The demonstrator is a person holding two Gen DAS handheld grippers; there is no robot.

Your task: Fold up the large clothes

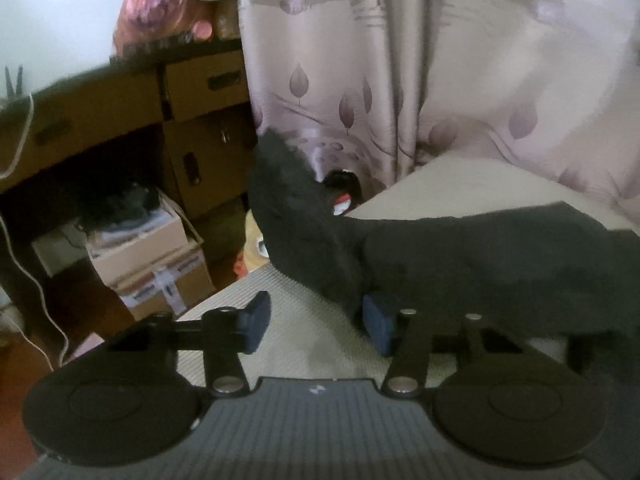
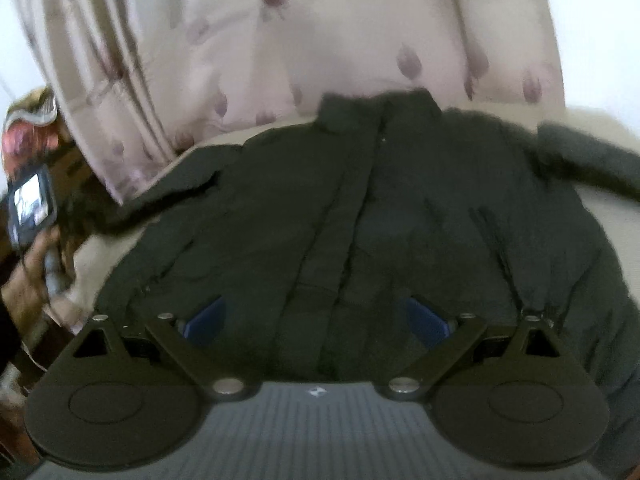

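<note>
Dark padded jacket (image 2: 380, 208) lay spread on the cream bed (image 1: 460, 180); both the left gripper (image 1: 316, 322) and right gripper (image 2: 316, 318) stood open, empty. Far left, an open cardboard box (image 1: 152, 264) held papers.

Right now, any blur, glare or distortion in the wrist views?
Left wrist view: fisheye bends the desk edge, dark vignette in the corners, wall at upper left blown out white, the jacket a near-featureless dark mass. Right wrist view: softer overall, curtain smeared, the hand at the left edge motion-blurred.
</note>
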